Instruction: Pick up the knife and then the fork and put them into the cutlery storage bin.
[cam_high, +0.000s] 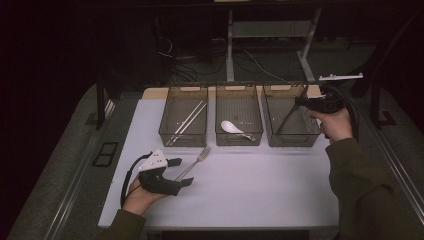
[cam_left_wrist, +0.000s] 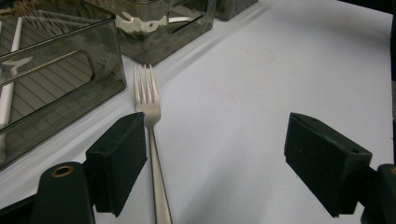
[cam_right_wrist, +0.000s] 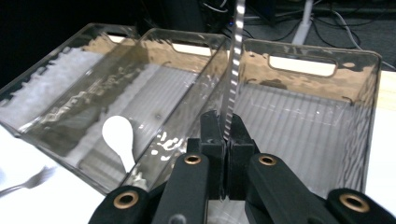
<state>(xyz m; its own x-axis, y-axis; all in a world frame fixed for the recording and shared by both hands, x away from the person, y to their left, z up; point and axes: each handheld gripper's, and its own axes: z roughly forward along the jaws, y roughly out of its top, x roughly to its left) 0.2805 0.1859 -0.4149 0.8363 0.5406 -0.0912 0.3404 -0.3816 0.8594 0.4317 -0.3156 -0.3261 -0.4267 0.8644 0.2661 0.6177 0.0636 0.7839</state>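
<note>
Desk (cam_high: 250, 190): white. Right bin (cam_high: 291, 121): set beneath the right claw (cam_right_wrist: 227, 140). Knife (cam_right_wrist: 232, 70): clamped upright in that closed claw, over the bin. Fork (cam_left_wrist: 152, 135): laid between the open left claw's (cam_left_wrist: 233, 163) jaws, beside one pad.

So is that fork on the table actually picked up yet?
No. The fork lies flat on the white table; the left tongs stand open around its handle, pads not pressing it.
</note>
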